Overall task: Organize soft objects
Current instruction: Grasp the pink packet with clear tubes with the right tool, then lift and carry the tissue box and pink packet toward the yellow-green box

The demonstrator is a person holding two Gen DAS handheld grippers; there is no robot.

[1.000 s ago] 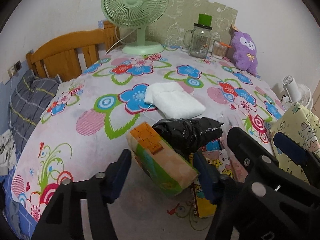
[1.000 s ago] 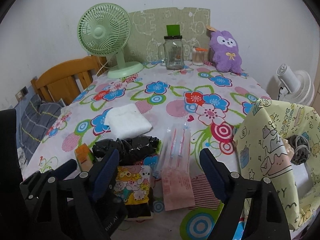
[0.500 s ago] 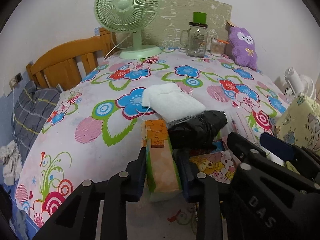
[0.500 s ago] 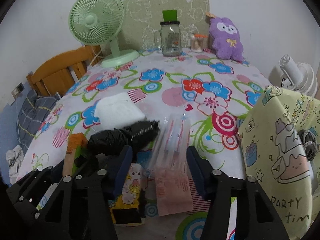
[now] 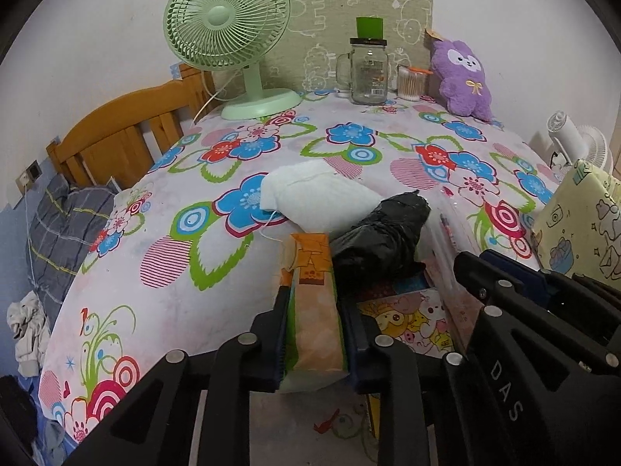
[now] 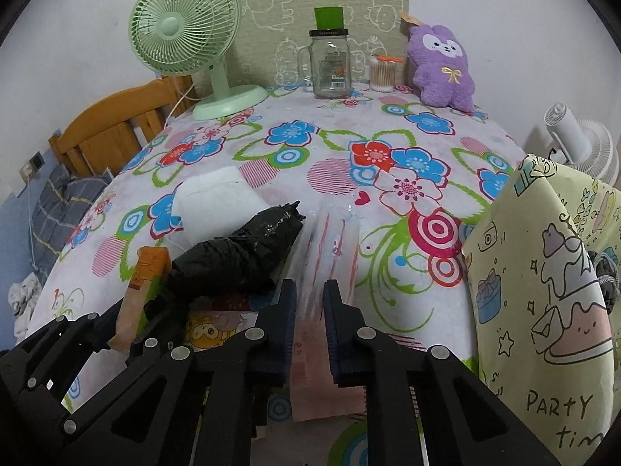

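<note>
I count two grippers: left gripper [image 5: 314,334], right gripper [image 6: 309,330]. One orange tissue pack [image 5: 315,310], one black bag bundle [image 6: 248,256], one white cloth pouch [image 5: 318,198], one clear pink-striped packet [image 6: 333,248], one cartoon snack packet [image 5: 407,322]. Two fans: green fan [image 6: 184,35], white fan [image 6: 582,143]. One glass jar [image 6: 330,66], one purple plush [image 6: 442,70], one swab container [image 6: 382,73], one yellow bag [image 6: 543,303].

White wall [image 5: 504,7]; floral-clothed bench [image 5: 349,143]; wooden chair [image 5: 116,132] left; green fan [image 5: 227,27] at back; white fan [image 6: 582,143] right, possibly floor-standing.
</note>
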